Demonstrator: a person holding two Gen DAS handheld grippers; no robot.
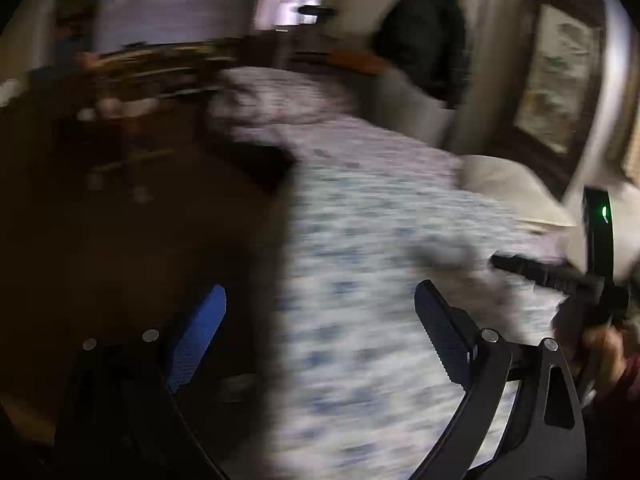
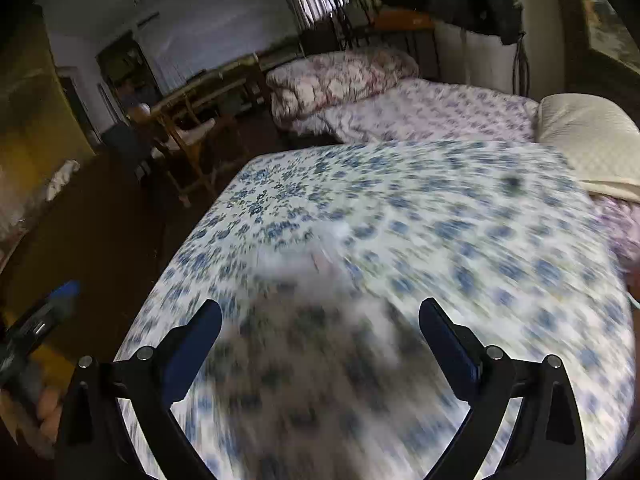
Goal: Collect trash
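Both views are motion-blurred. A pale, crumpled, translucent piece of trash [image 2: 312, 268] lies on the blue-flowered bed cover [image 2: 460, 240], just ahead of my right gripper [image 2: 320, 320], which is open and empty above the cover. In the left wrist view the same blurred pale lump [image 1: 452, 256] lies on the cover [image 1: 360, 280] to the right. My left gripper [image 1: 320, 304] is open and empty over the bed's left edge. The right gripper's fingers [image 1: 532, 266] show at the right edge there. A small dark speck [image 2: 512, 182] lies farther back on the cover.
A cream pillow [image 2: 584, 140] lies at the right, a folded pink floral quilt [image 2: 336, 76] on a second bed behind. Wooden chairs and a table [image 2: 192, 120] stand left of the bed over dark floor [image 2: 100, 232]. A dark coat [image 1: 428, 28] hangs on the wall.
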